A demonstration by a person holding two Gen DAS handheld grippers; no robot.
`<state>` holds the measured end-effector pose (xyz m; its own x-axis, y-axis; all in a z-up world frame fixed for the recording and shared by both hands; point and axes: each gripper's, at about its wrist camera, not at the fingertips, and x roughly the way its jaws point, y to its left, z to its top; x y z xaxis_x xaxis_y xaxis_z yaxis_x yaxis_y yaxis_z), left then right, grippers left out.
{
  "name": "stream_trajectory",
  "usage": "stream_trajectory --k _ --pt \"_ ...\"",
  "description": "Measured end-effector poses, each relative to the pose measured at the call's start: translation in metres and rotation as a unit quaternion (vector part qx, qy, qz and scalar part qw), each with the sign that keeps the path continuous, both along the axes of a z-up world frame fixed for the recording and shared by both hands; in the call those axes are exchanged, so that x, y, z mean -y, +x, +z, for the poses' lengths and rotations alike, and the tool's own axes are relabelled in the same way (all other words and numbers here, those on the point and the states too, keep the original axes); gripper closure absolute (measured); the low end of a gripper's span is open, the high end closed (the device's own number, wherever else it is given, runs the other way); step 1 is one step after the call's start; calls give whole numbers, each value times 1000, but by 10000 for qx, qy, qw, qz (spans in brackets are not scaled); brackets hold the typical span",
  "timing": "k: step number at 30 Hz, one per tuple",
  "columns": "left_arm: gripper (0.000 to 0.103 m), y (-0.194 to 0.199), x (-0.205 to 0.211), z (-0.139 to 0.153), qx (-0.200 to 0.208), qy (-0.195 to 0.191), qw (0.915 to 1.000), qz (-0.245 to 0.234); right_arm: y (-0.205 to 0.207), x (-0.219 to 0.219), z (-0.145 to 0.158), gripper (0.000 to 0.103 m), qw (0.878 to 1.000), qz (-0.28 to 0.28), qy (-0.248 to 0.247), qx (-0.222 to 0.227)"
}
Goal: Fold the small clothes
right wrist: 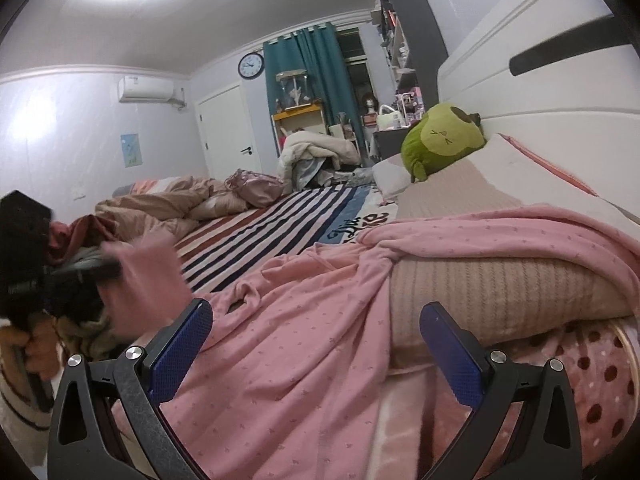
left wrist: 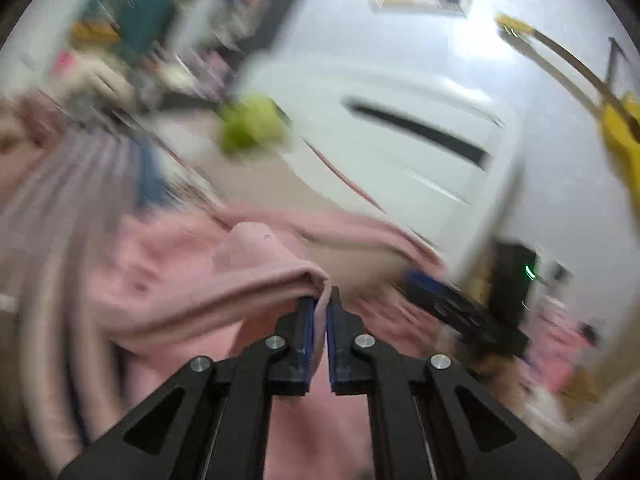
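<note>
**Pink garment pinched by left gripper, right gripper wide apart**

Bed (right wrist: 280, 216) w/ striped sheet fills most of the right wrist view; white headboard (right wrist: 520, 92) runs along its right side. A rumpled tan duvet (right wrist: 168, 204) lies at the far end. Pink garment (right wrist: 304, 340) is spread over the near part of the bed, draped partly over a ribbed beige pillow (right wrist: 500, 288). Green plush toy (right wrist: 440, 140) sits up by the headboard. Left gripper (left wrist: 320, 304) is clamped on a fold of the pink garment, cloth bunched btwn the blue pads; left wrist view is heavily motion-blurred. Right gripper (right wrist: 316, 332) hovers over the garment w/ jaws spread wide, nothing btwn them. Right wrist view shows the left gripper at far left, w/ pink cloth in it.
</note>
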<state>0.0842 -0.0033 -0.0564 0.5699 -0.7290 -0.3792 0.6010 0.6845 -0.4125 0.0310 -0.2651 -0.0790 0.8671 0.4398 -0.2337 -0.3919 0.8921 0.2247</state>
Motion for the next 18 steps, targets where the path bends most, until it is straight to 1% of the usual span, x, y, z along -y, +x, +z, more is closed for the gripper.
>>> stream_trajectory --k 1,2,3,4,5,6,7,8,9,11,12,13,14,16,17,18 --pt "97 9 16 -16 -303 67 9990 -323 -3 3 0 0 10000 -35 -28 -8" --pt "97 18 30 -35 -618 202 9965 -532 -5 6 -1 0 10000 -68 -56 -22" --pt "95 26 40 -54 -957 370 9928 -621 -6 8 -1 0 9999 -90 -76 -43" --pt "89 30 44 -70 -1243 508 9892 -581 -7 12 -3 0 9998 -115 -105 -87" --pt "79 29 46 -77 -1355 556 9878 -535 -8 14 -4 0 9997 -126 -134 -141" --pt "74 27 44 -81 -1390 533 9875 -522 -8 16 -5 0 9996 -113 -177 -208" --pt "63 20 37 -79 -1328 444 9886 -550 -8 16 -6 0 9994 -84 -220 -253" --pt "54 15 30 -74 -1235 417 9900 -538 -7 15 -5 0 9992 -13 -279 -301" --pt "51 11 23 -69 -1108 450 9917 -472 -4 14 -5 0 9989 68 -324 -322" --pt "46 2 6 -58 -785 690 9944 -130 3 4 -2 0 9976 444 -392 -364" --pt "45 -2 -4 -53 -673 811 9944 78 7 -5 0 0 9958 709 -426 -399" --pt "45 -4 -18 -49 -601 945 9931 359 14 -19 1 0 9918 1077 -518 -452" --pt "44 -5 -29 -46 -590 1015 9917 530 22 -33 1 0 9871 1371 -647 -518" --pt "44 0 -46 -53 -597 1181 9874 868 40 -63 -5 8 9762 1797 -979 -714" --pt "44 2 -55 -58 -607 1286 9845 1029 49 -76 -10 21 9700 1992 -1087 -873" --pt "44 5 -60 -63 -632 1383 9818 1135 58 -89 -17 30 9624 2198 -1166 -1091"
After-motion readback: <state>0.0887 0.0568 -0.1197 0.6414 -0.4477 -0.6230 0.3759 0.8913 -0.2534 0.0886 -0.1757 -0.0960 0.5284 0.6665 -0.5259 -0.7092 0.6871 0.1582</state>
